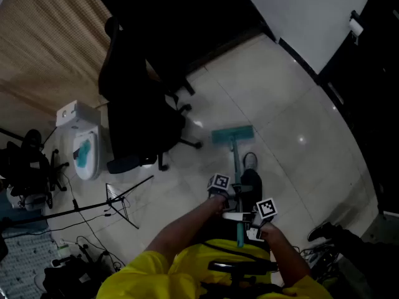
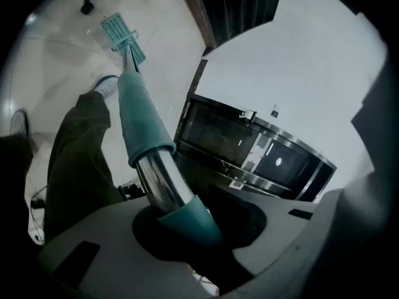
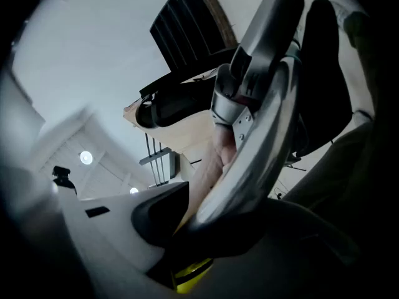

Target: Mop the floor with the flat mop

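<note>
The flat mop's teal head (image 1: 232, 134) lies on the pale tiled floor ahead of my feet, and its handle (image 1: 235, 167) runs back to my hands. My left gripper (image 1: 219, 189) is shut on the handle; in the left gripper view the chrome tube and teal sleeve (image 2: 149, 154) pass between the jaws of that gripper (image 2: 181, 220), with the mop head (image 2: 121, 33) far down the shaft. My right gripper (image 1: 262, 213) holds the handle's upper end. In the right gripper view a grey rounded part (image 3: 249, 167) fills the gap of the gripper (image 3: 212, 223).
A black office chair (image 1: 140, 104) stands left of the mop head. A white bin with a teal inside (image 1: 84, 145), a folding stand (image 1: 118, 201) and floor cables (image 1: 68, 254) lie further left. Black shoes (image 1: 324, 230) sit at the right. A dark glass-fronted cabinet (image 2: 262, 154) lines the wall.
</note>
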Available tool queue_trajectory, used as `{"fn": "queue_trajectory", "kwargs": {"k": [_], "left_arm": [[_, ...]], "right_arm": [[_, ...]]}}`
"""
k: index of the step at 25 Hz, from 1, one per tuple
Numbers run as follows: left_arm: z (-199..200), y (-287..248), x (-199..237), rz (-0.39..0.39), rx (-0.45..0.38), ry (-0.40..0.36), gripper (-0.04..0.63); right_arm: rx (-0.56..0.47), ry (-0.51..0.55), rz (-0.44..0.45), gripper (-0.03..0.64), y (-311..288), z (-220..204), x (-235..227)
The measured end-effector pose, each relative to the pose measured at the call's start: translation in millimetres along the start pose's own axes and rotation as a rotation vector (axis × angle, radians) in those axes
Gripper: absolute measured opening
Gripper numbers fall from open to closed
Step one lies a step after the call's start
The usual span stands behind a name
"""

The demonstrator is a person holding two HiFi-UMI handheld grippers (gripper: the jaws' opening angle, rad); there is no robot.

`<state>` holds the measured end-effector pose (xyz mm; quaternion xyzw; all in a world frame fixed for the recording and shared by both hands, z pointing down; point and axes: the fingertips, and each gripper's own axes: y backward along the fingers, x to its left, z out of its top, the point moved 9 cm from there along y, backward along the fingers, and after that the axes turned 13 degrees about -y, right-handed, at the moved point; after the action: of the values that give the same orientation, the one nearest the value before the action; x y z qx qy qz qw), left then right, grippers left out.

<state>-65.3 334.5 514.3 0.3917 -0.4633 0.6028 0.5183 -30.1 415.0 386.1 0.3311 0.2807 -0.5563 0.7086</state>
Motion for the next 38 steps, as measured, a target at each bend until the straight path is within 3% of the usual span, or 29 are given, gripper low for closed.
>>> {"fn": "queue_trajectory", "kwargs": {"k": [4, 7, 10, 15, 20, 23, 25, 28, 32, 35, 37, 38], "left_arm": [[110.8, -45.9, 41.1, -0.016, -0.028, -0.081, 0.098], [175.5, -68.7, 77.2, -0.033, -0.09, -0.108, 0.087], [197.0, -87.0, 84.5, -0.024, -0.075, -0.115, 0.091], [205.1, -85.3, 86.2, -0.042, -0.11, -0.085, 0.091], [346.6, -81.6, 107.4, -0.038, -0.088, -0.158, 0.089], [439.9, -70.7, 117.8, 0.044, -0.088, -0.251, 0.081], [472.7, -68.5, 125.4, 0.087, -0.073, -0.287, 0.081], [456.0, -76.2, 133.0, 0.069, -0.083, -0.248, 0.072], [317.8, -86.9, 107.8, 0.045, -0.136, -0.182, 0.055], [225.9, -95.5, 69.1, -0.04, -0.225, -0.046, 0.075], [211.9, -100.6, 65.9, -0.094, -0.251, -0.035, 0.075], [221.3, -100.0, 68.8, -0.108, -0.25, -0.082, 0.077]], "right_arm": [[0.041, 0.106, -0.102, 0.12, 37.2, 120.6, -8.3], [-0.03, 0.062, -0.106, 0.088, 62.4, 190.6, -15.6], [-0.021, 0.018, -0.075, 0.074, 79.9, 213.7, -14.1], [0.062, 0.043, -0.131, 0.061, 79.5, 230.7, -15.4], [0.093, 0.21, -0.247, 0.055, 67.2, 374.0, -3.6], [0.05, 0.197, -0.198, 0.051, 48.2, 456.8, 8.6], [0.035, 0.146, -0.141, 0.032, 37.8, 480.4, 14.4], [0.079, 0.117, -0.144, 0.011, 41.8, 462.6, 8.2], [0.152, -0.005, -0.181, 0.015, 72.2, 329.5, 6.4], [0.123, -0.055, -0.146, 0.044, 91.6, 245.2, 28.2], [0.112, -0.036, -0.148, 0.041, 95.1, 235.0, 28.6], [0.117, -0.005, -0.153, 0.044, 93.9, 242.4, 25.9]]}}
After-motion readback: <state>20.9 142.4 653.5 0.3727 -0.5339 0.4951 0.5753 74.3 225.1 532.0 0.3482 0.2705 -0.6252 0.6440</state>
